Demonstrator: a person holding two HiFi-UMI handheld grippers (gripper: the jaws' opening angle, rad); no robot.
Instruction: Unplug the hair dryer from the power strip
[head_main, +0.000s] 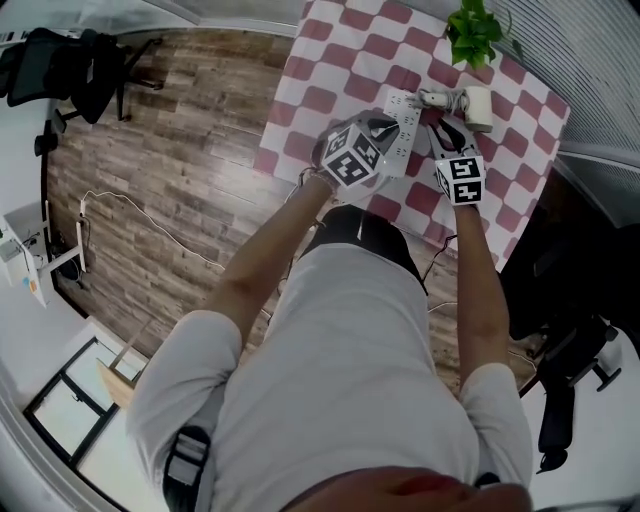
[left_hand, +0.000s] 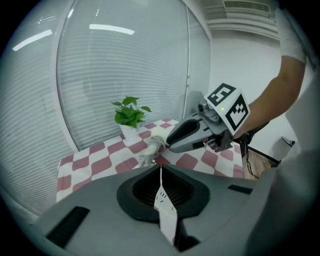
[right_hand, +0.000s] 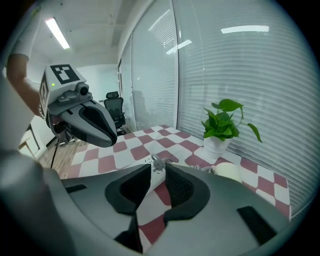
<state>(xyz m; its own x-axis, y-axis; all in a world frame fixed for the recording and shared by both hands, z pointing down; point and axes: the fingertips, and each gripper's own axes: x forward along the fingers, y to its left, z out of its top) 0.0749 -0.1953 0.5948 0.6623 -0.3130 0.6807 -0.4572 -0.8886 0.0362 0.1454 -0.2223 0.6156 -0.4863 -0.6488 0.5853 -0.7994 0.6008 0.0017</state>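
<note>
Head view: I hold the right gripper (right_hand: 157, 167) released and empty and the left gripper (left_hand: 160, 167) clenched on nothing above the power strip (head_main: 401, 118), with the hair dryer (head_main: 474, 104) lying at 1 o'clock near the far-right edge of the checked table (head_main: 330, 60) and open floor (head_main: 180, 130) at 9 o'clock.

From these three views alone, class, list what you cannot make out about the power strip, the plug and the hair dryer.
Power strip: head view, partly under the left gripper; sockets too small to tell whether anything is plugged in.
Small grey piece: right gripper view, beyond the right gripper's open jaws, too blurred to name.
Hair dryer: same view, mostly hidden behind a jaw.
</note>
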